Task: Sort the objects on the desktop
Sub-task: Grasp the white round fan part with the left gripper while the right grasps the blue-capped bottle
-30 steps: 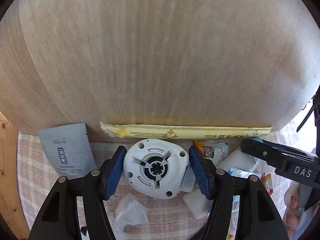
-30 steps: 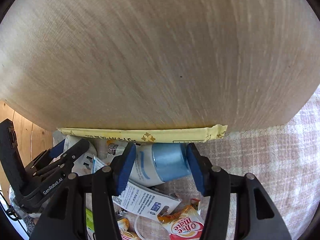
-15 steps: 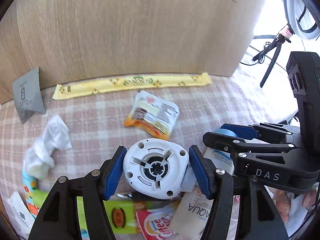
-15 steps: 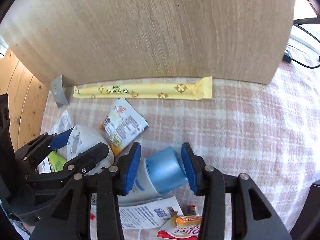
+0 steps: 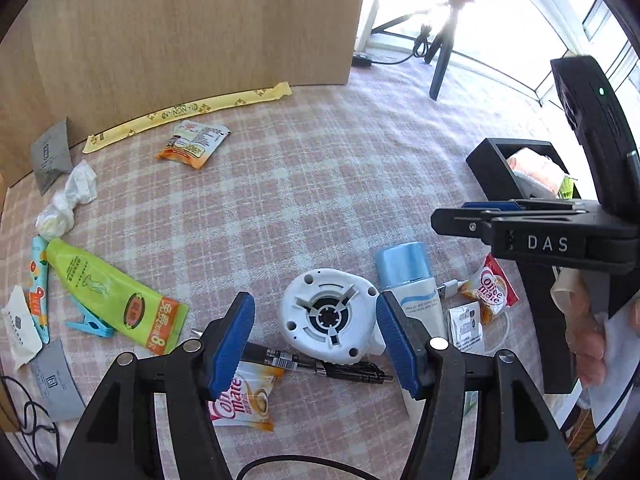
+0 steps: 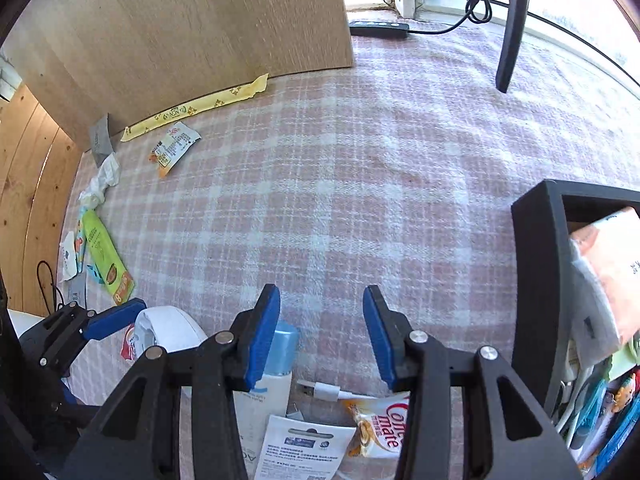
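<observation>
My left gripper (image 5: 314, 340) is open above a white round device (image 5: 328, 314), which lies on the checked cloth across a black pen (image 5: 320, 364). A gap shows at the left pad, and the right pad meets the device's edge. A white bottle with a blue cap (image 5: 404, 268) lies just right of the device. My right gripper (image 6: 322, 336) is open over bare cloth. The bottle (image 6: 280, 360) sits partly hidden behind its left finger. A black organiser box (image 6: 536, 280) holding packets stands on the right.
A wooden panel (image 5: 180, 32) closes the back, with a long yellow packet (image 5: 188, 110) along its foot. A green tube (image 5: 112, 296), sachets (image 5: 192, 144), crumpled tissue (image 5: 68, 204) and a blue clip (image 5: 90, 322) lie left. A USB plug (image 6: 320, 391) and creamer sachet (image 6: 380, 424) lie under the right gripper. A tripod leg (image 6: 512, 28) stands far right.
Both grippers pulled back from the wooden panel and rose. The white device now looks smaller, with a gap at the left pad. The bottle has left the right pads and lies to their left.
</observation>
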`<act>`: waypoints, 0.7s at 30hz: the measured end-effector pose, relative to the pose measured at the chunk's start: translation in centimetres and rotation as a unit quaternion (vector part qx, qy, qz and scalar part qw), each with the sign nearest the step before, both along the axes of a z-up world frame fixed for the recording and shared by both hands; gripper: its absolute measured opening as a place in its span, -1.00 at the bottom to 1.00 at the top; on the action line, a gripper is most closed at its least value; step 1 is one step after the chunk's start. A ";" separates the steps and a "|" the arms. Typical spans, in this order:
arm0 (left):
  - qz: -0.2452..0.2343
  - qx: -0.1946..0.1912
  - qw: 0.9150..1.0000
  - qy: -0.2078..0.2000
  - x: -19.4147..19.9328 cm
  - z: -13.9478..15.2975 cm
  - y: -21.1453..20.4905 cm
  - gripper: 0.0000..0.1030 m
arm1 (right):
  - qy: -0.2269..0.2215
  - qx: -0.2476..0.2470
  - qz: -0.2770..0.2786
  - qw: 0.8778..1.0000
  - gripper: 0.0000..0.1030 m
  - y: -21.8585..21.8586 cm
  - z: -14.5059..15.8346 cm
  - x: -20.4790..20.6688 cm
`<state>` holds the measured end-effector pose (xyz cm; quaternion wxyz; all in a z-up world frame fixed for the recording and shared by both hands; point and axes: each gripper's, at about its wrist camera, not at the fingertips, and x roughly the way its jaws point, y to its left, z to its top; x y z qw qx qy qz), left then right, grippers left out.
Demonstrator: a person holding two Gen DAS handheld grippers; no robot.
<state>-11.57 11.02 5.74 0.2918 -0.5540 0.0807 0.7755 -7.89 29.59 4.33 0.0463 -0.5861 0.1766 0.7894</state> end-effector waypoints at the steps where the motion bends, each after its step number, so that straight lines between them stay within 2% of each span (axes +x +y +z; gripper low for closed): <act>1: 0.012 0.006 1.000 -0.001 -0.1 0.5 -0.9 0.19 | 0.002 -0.007 0.002 1.000 -0.16 0.3 0.3 0.8; 4: 0.044 -0.004 0.999 -0.006 -0.5 0.8 -3.1 0.18 | 0.000 -0.023 0.011 1.000 -0.14 -1.1 0.0 1.6; 8: 0.059 0.006 0.997 -0.044 -1.3 -0.5 -3.6 0.17 | -0.005 -0.024 0.024 0.999 -0.04 -3.2 -1.0 1.4; 13: 0.048 0.006 0.997 -0.059 -1.7 -1.4 -2.3 0.17 | -0.027 -0.034 0.024 0.999 -0.01 -4.2 -2.5 1.0; 16: 0.036 -0.014 0.997 -0.062 -1.7 -2.4 -1.1 0.15 | -0.032 -0.043 0.023 0.998 0.10 -4.5 -3.2 0.6; 19: 0.034 -0.044 0.997 -0.060 -1.9 -3.3 -0.5 0.08 | -0.039 -0.057 0.030 0.997 0.11 -5.3 -3.9 0.5; 21: 0.034 -0.037 0.997 -0.065 -2.1 -3.2 -0.5 0.05 | -0.036 -0.040 0.038 0.998 0.10 -5.9 -4.0 0.5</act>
